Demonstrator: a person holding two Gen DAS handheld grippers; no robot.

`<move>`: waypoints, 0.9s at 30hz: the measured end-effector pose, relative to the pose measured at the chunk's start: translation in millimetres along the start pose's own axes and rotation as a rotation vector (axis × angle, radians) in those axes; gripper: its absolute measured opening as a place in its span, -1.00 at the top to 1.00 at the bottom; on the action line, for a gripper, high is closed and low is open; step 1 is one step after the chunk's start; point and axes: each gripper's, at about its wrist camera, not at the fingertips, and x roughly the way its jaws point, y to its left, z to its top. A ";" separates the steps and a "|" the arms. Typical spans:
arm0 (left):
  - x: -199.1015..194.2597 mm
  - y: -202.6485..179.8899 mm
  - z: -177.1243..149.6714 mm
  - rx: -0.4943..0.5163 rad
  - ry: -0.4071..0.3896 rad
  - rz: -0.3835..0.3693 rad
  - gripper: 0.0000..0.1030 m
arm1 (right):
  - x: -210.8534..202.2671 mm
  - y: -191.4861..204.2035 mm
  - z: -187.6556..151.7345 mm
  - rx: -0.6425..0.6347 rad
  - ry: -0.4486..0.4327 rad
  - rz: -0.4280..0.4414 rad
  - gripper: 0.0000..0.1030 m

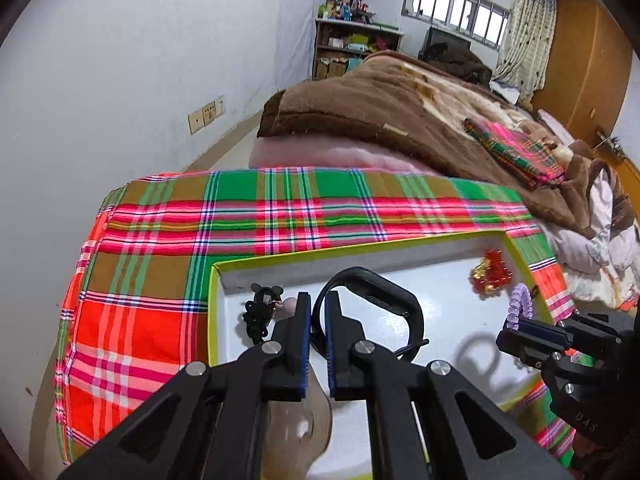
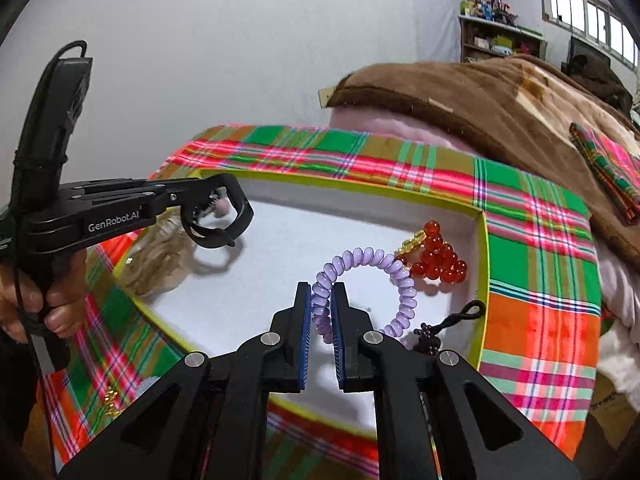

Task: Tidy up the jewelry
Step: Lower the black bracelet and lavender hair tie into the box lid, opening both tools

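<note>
A white tray with a yellow-green rim [image 1: 213, 320] [image 2: 485, 280] lies on a plaid cloth. My left gripper [image 1: 318, 300] [image 2: 191, 216] is shut on a black band [image 1: 376, 298] [image 2: 224, 220], which loops out above the tray's left part. My right gripper [image 2: 321, 290] [image 1: 509, 332] is shut on a purple coil bracelet [image 2: 360, 260] [image 1: 520, 304], held over the tray's right part. A red bead bracelet [image 2: 440, 260] [image 1: 491, 276] lies in the tray's far right corner. A black beaded piece [image 1: 258, 314] lies at the far left.
A dark purple beaded piece with a black cord [image 2: 444, 330] lies by the tray's right wall. A translucent brownish object [image 2: 160, 260] sits at the tray's left. A small gold item [image 2: 112, 404] rests on the plaid cloth [image 1: 140, 280]. Behind is a bed with a brown blanket [image 1: 380, 120].
</note>
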 end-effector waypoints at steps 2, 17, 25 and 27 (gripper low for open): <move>5.8 -0.4 0.6 0.003 0.013 0.006 0.87 | 6.5 -3.8 0.4 0.010 0.013 -0.007 0.81; 16.8 -3.2 5.9 0.024 0.013 0.011 0.83 | 7.9 -14.3 -2.0 0.060 0.018 -0.034 0.46; -6.3 -3.1 6.2 0.008 -0.030 -0.008 0.83 | -20.5 -0.6 -4.3 0.041 -0.034 -0.041 0.46; -18.2 -3.3 2.5 0.005 -0.050 -0.011 0.83 | -30.8 3.6 -7.6 0.039 -0.049 -0.050 0.46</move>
